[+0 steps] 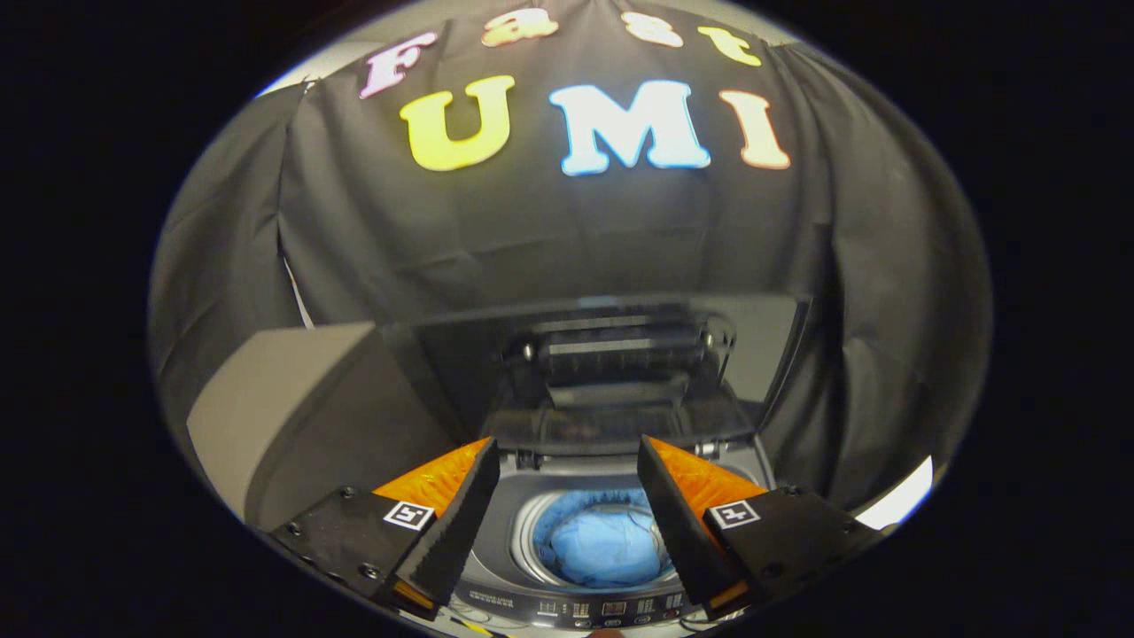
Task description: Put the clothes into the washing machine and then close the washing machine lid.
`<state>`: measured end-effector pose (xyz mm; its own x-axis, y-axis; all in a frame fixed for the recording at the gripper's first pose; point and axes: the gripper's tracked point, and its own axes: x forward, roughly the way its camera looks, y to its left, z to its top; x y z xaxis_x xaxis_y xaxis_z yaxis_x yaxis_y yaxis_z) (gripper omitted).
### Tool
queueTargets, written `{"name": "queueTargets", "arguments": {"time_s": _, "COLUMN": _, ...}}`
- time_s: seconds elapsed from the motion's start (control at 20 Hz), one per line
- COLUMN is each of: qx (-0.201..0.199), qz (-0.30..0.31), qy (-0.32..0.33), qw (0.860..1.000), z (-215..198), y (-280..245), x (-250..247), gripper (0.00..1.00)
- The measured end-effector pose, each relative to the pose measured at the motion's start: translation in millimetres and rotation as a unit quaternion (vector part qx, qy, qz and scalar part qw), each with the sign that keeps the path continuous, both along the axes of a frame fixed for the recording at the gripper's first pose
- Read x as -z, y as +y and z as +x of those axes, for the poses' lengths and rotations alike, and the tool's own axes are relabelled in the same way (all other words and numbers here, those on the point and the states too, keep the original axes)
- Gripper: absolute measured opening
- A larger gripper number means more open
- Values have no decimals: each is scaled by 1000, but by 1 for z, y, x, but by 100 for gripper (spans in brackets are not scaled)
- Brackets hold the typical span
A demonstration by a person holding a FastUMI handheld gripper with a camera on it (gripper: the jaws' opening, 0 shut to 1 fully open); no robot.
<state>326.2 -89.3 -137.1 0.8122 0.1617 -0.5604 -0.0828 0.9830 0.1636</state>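
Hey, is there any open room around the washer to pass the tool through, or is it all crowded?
The tool is open with nothing between its fingers. The washing machine drum opening below is taken up by blue clothes. Open room lies between the drum rim and the raised lid. A grey box crowds one side.

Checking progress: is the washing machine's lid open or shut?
Open: the dark glass lid stands raised behind the drum, where blue cloth lies. The tongs hang open above.
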Motion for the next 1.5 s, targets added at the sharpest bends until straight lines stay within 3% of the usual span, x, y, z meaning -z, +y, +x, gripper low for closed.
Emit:
{"name": "queueTargets", "arguments": {"time_s": 0.25, "qx": -8, "qz": 14, "qy": -94, "qw": 995, "z": 15, "y": -5, "x": -88, "gripper": 97}}
{"name": "queueTargets", "arguments": {"time_s": 0.45, "qx": -11, "qz": 34, "qy": -123, "qw": 992, "z": 29, "y": 0, "x": -123, "gripper": 97}}
{"name": "queueTargets", "arguments": {"time_s": 1.0, "qx": 4, "qz": 22, "qy": -51, "qw": 998, "z": 121, "y": 1, "x": -76, "gripper": 96}}
{"name": "queueTargets", "arguments": {"time_s": 1.2, "qx": 29, "qz": 10, "qy": -28, "qw": 999, "z": 161, "y": -5, "x": -56, "gripper": 97}}
{"name": "queueTargets", "arguments": {"time_s": 1.5, "qx": 36, "qz": -13, "qy": -7, "qw": 999, "z": 179, "y": -11, "x": -26, "gripper": 97}}
